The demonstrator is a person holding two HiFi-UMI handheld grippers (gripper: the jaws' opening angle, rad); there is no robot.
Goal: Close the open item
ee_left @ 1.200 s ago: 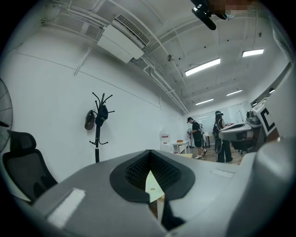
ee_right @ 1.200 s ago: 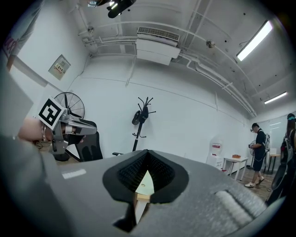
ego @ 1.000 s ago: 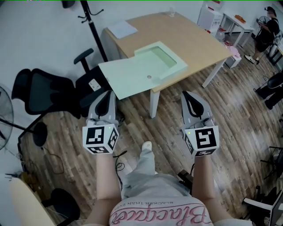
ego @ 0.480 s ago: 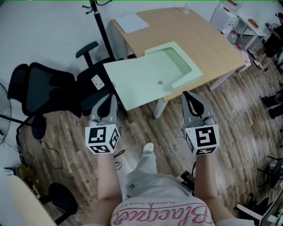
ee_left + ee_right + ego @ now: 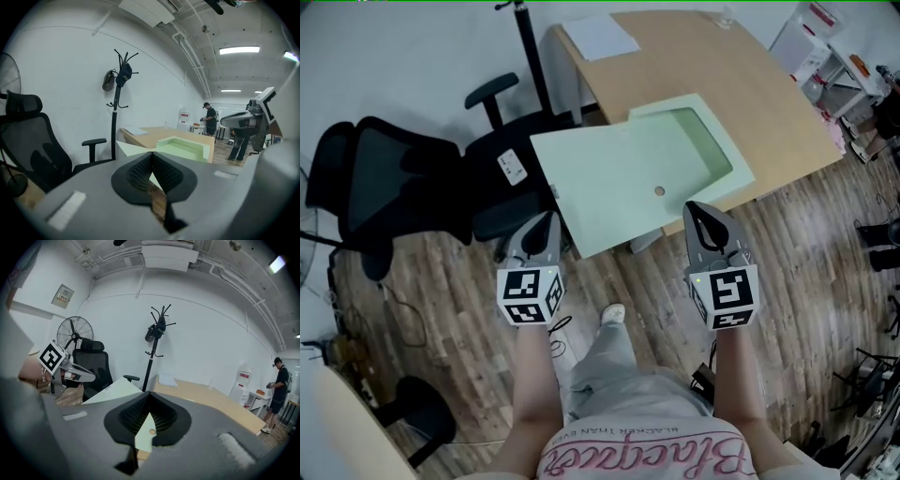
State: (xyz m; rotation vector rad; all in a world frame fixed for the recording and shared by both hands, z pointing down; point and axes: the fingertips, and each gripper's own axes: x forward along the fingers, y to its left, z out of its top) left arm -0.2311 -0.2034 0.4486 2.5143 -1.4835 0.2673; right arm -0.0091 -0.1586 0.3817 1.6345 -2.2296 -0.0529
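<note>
While the left hand-held gripper (image 5: 550, 218) and right hand-held gripper (image 5: 693, 207) hang clenched and empty, the box (image 5: 701, 142) lid (image 5: 609, 178) looks light, stiff and smooth, best lifted by its overhanging edge.

One box (image 5: 698, 141) (open), one table (image 5: 675, 56) — two hand-held grippers (image 5: 549, 217) (image 5: 694, 208).

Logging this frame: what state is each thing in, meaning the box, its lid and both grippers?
Green box: open, sitting on the desk.
Lid: folded out flat, overhanging the desk edge.
Left gripper: jaws together, holding nothing.
Right gripper: jaws together, holding nothing.
</note>
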